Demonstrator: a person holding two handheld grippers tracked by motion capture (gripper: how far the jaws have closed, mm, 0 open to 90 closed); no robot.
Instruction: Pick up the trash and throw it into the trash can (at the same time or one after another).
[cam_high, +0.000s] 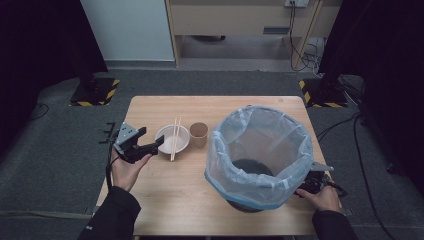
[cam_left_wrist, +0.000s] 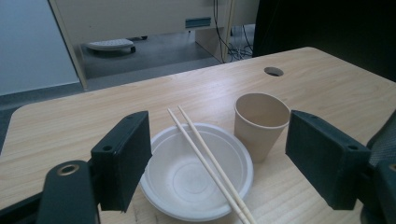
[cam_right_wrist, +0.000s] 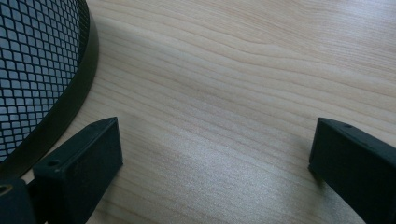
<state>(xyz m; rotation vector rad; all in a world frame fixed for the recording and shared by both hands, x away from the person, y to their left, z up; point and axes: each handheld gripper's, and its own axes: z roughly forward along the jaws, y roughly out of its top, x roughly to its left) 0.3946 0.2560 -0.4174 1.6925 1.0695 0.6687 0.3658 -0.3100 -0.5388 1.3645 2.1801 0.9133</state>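
Observation:
A white bowl (cam_high: 172, 139) sits left of the table's middle with a pair of wooden chopsticks (cam_high: 175, 137) laid across it. Just right of it stands a brown paper cup (cam_high: 199, 134). My left gripper (cam_high: 159, 142) hovers at the bowl's left rim, open, nothing between its jaws. In the left gripper view the bowl (cam_left_wrist: 187, 175), chopsticks (cam_left_wrist: 210, 163) and cup (cam_left_wrist: 260, 123) lie ahead of my left gripper (cam_left_wrist: 219, 168). My right gripper (cam_right_wrist: 215, 158) is open over bare wood beside the mesh bin (cam_right_wrist: 32, 70). A hand holds it behind the bin (cam_high: 260, 155).
The black mesh bin lined with a pale blue bag (cam_high: 235, 150) takes up the right half of the wooden table (cam_high: 170, 200). A cable hole (cam_left_wrist: 273, 71) is near the table's far edge. Grey floor and stands with striped bases (cam_high: 95, 92) surround the table.

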